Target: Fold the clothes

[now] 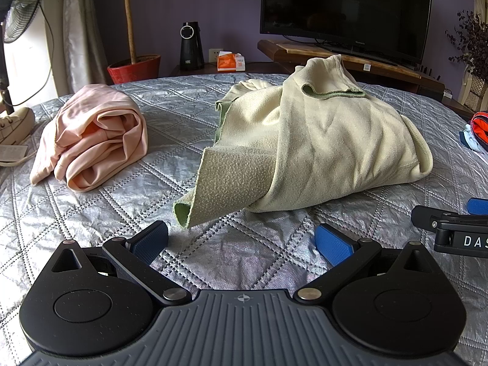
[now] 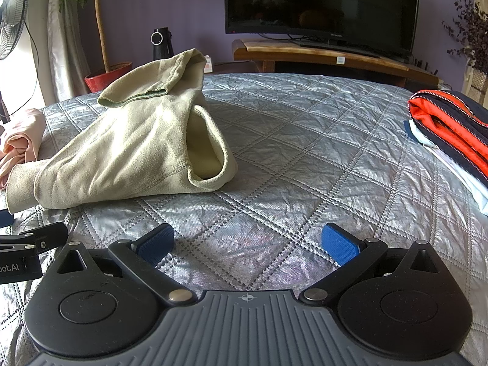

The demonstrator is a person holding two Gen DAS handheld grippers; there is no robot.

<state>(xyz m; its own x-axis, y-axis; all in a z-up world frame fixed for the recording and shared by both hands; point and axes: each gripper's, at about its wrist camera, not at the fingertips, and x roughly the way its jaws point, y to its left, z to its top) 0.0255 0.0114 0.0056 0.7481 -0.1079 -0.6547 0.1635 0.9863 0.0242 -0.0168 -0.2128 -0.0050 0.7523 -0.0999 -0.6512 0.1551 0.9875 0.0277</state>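
Black linkage arms, silver pivot screws, ribbed grey base with crosshair mark, blue textured pads point(image 1: 334, 243).

matt nubby fleece on cream garment point(image 1: 329, 140), smooth pink cloth bundle point(image 1: 94, 140), crinkled shiny quilted silver bedspread point(image 2: 305, 140), textured blue pads point(image 2: 340, 247), glossy TV screen point(image 2: 320, 0)

Lying on the quilted bedspread point(image 1: 231, 253) are 2 loose garments: 1 pale yellow-green fleece top point(image 1: 323, 140) and 1 pink garment point(image 1: 91, 140). Sitting at the right edge is 1 stack of folded clothes point(image 2: 451, 134). Hovering over the bed are 2 grippers, 1 left gripper point(image 1: 242, 239) and 1 right gripper point(image 2: 248, 241), each showing 2 blue pads. Standing behind are 1 television point(image 2: 320, 3), 1 potted plant point(image 1: 134, 67), 1 fan point(image 1: 21, 3), 1 black speaker point(image 1: 191, 45), and 1 shoe point(image 1: 15, 125) is resting at left.
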